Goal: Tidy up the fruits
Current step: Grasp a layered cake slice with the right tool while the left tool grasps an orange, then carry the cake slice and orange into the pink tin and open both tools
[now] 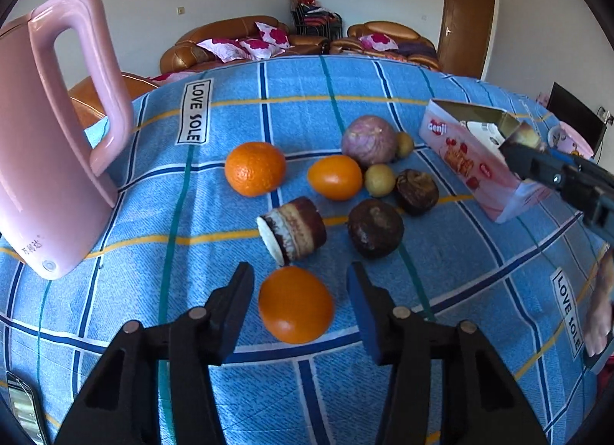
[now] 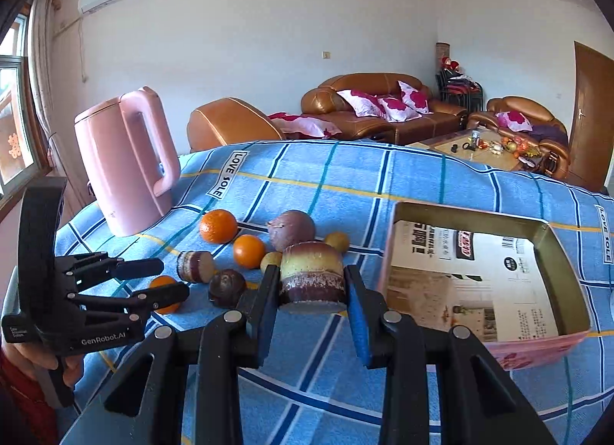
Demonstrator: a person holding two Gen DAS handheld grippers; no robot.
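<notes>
L wrist cam: low, close over cloth [image 1: 345, 99], facing sofa at 12. R cam: higher, kettle [image 2: 126, 164] at 10. Both share fruit [image 1: 255, 168].

The left gripper [image 1: 301, 308] hovers low with its jaws spread wide, while the right gripper [image 2: 311, 291], raised and level, has its jaws clamped on a cylinder [image 2: 312, 277].

"LOVE SOLE" patches on blue checked cloth [image 1: 383, 107]. "denji" on pink box [image 1: 472, 164] side. "GenRobot.AI" on left gripper [image 2: 169, 279] body.
</notes>
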